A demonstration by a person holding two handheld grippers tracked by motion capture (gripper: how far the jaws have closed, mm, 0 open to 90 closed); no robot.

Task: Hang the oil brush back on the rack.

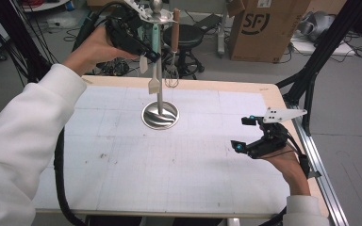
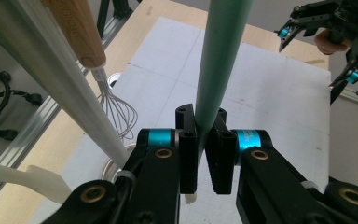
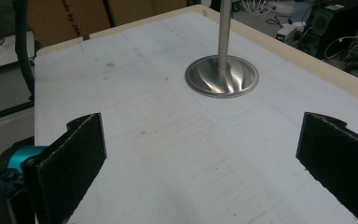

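At the upper left of the high view, a white-sleeved arm raises the left gripper (image 1: 143, 47) to a utensil stand (image 1: 160, 114), its jaws closed on the mint-green handle of a hanging spatula (image 1: 154, 70), presumably to steady or unhook it from the rack at the stand's top. The left gripper view confirms the hold: the two black jaws pinch the green handle (image 2: 216, 60) between them, with only the handle's width keeping them apart. Just to the right of the spatula in the high view hangs a wooden-handled whisk (image 1: 173, 52), its wire loops dangling near the stand's pole; both tools hang free above the table (image 1: 179, 174) because the rack holds them by their upper ends. A third pale utensil crosses the lower left of the left gripper view, though its kind cannot be told. At centre, the stand's polished round base sits flat on the white gridded mat and holds nothing in its shallow dish. Toward the lower right of the high view, the right gripper (image 1: 243, 134) rests low over the table's edge, well apart from the stand, jaws spread wide and empty, apparently waiting its turn; its own view shows the two jaws far apart with the stand's base (image 3: 222, 76) beyond.
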